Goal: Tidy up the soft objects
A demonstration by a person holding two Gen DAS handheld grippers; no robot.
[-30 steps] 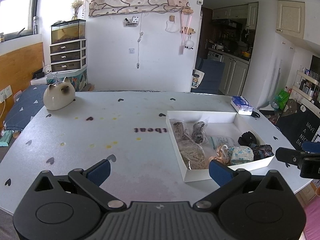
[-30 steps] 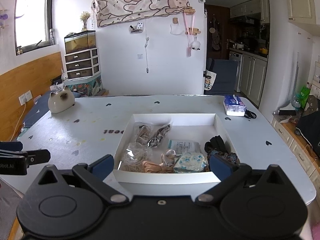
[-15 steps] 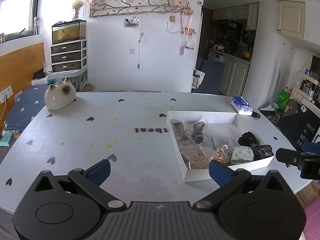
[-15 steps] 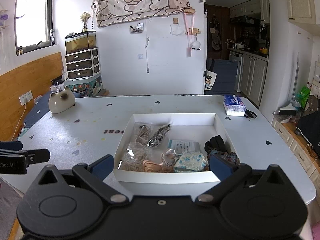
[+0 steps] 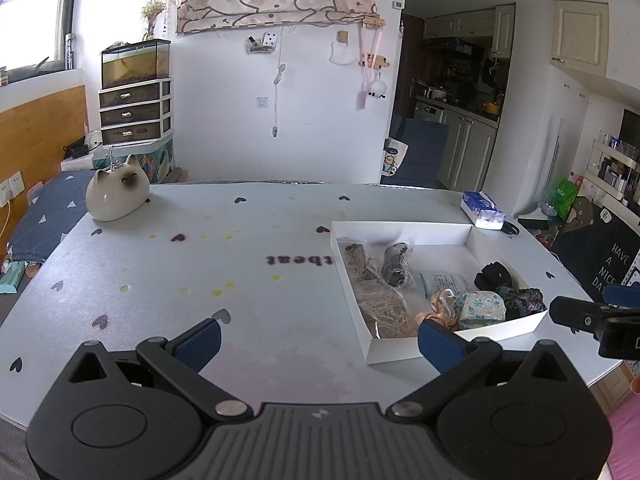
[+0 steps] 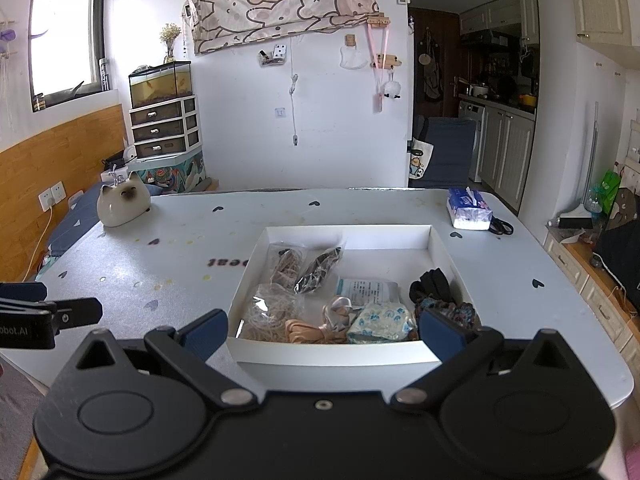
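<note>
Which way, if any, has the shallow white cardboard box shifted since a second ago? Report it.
No. The shallow white cardboard box keeps the same spot beside the printed dark lettering on the table, in both views.

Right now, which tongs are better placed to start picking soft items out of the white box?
Right. The right tongs are open and face the white box head-on, just behind its near wall. The left tongs, also open, point at bare table, with the box off to their right.

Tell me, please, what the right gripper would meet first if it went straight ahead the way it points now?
Probably the near wall of the white box, which lies between the open fingers of the right gripper. If it passes above the wall, the soft things behind it come next; height is hard to judge.
</note>
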